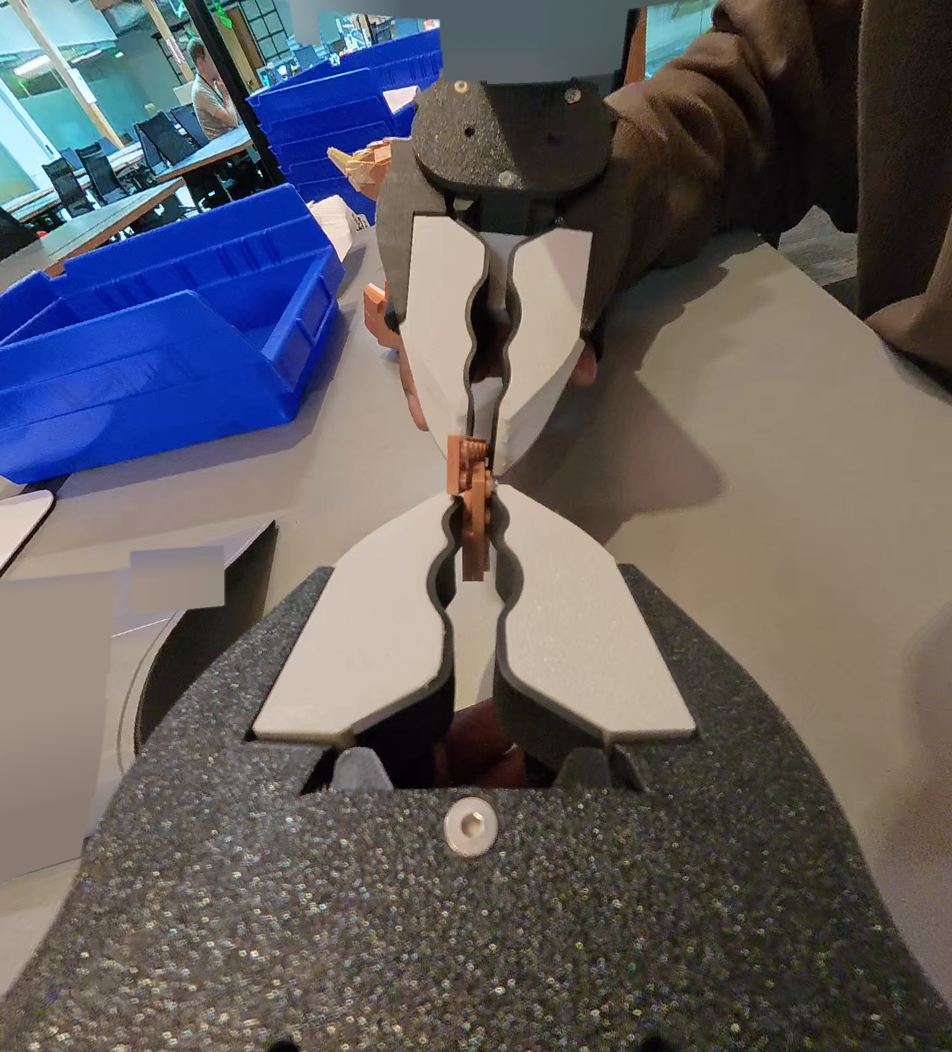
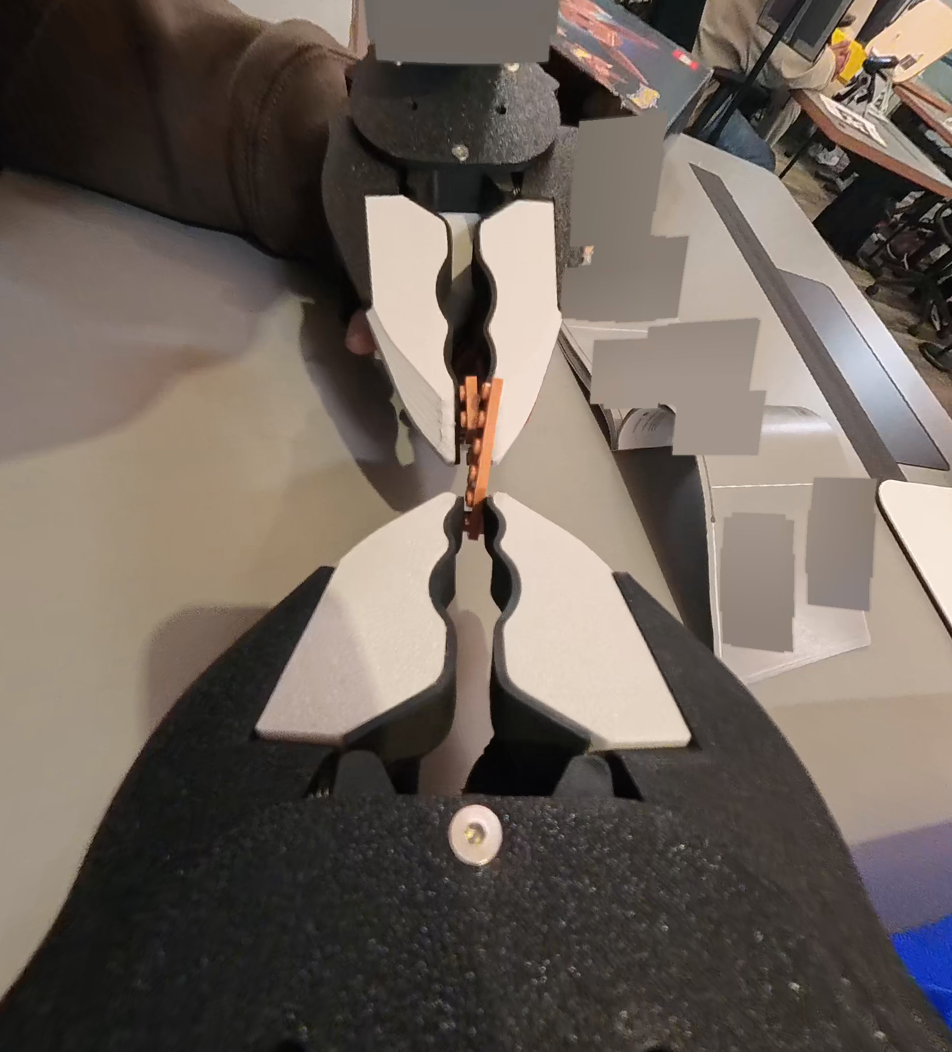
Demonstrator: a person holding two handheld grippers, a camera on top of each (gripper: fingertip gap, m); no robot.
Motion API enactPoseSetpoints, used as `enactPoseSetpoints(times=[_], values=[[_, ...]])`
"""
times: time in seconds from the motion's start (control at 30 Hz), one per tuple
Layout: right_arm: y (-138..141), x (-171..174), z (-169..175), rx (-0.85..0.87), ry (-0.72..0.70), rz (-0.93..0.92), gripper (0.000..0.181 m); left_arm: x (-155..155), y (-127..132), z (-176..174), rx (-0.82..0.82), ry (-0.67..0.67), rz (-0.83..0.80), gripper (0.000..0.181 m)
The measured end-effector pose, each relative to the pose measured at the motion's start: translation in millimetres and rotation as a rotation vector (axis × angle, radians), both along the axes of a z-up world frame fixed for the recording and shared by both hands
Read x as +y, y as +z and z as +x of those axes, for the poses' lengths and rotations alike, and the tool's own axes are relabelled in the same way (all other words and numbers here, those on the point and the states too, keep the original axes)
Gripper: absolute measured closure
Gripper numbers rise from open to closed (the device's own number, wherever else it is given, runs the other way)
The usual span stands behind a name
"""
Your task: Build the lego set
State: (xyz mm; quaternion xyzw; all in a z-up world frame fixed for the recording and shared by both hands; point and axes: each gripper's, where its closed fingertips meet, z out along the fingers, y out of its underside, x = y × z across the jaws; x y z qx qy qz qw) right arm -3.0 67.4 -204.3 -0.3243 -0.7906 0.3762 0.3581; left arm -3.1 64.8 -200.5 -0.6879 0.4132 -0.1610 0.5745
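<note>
My left gripper and right gripper each pinch a brown lego plate, tips facing so studs can press together.

Above the grey worktop, the right hand-held gripper and the left hand-held gripper pinch brown lego plates tip to tip.
</note>
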Motion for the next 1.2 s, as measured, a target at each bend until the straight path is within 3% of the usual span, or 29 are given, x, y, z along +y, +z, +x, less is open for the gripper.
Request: enactPoseSetpoints(times=[0.33,0.9,1.2], values=[[-10,3,-2,-0.022,-0.035,0.119,0.167,-2,1,4,-0.012,-0.015,0.000,0.173],[-22,-9,6,-0.242,0.011,-0.098,0.173,-7,-3,12,0.013,-0.069,-0.018,0.173],[-27,-8,1,-0.225,-0.018,-0.015,0.173,-6,-4,12,0.006,-0.064,-0.031,0.173]])
